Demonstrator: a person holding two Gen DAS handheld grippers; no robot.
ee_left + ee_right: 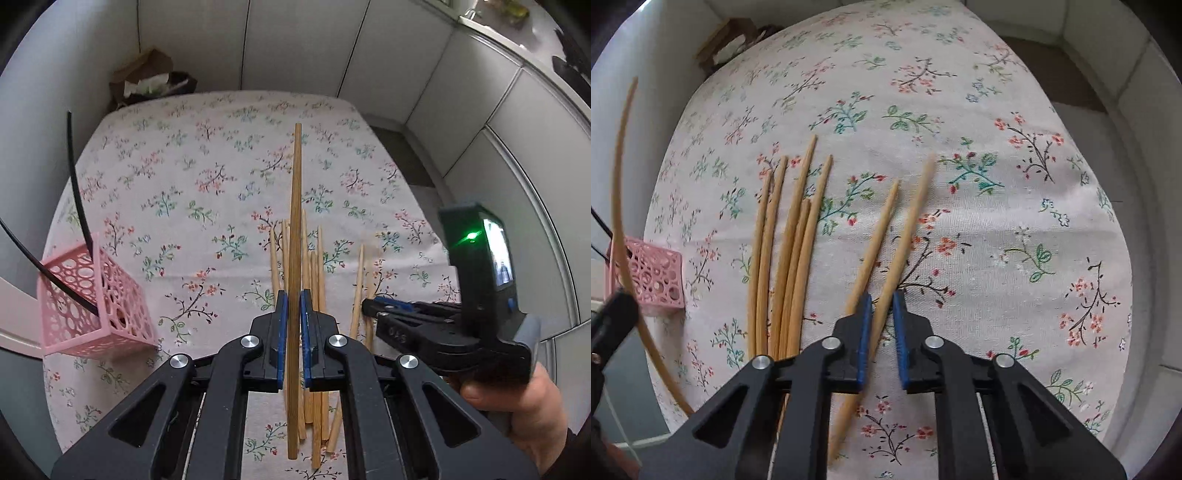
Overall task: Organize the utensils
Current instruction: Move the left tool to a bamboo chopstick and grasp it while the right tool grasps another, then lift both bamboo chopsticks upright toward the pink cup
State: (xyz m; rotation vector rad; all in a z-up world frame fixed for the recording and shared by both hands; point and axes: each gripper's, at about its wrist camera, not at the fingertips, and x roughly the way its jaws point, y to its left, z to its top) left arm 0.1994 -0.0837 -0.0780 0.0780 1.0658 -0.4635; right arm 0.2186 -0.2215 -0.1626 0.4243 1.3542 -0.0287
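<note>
Both grippers, the left gripper (291,314) and the right gripper (879,317), had black linkage arms, blue pads inside the jaws and silver round screws behind them.

Faint embossed marking, roughly "0 4 0", on black body of right gripper (373,308), at about 4 o'clock in left wrist view; reading uncertain. Small lit screen (499,258) at 3 o'clock, content too small to read. Nothing legible in right wrist view.
</note>
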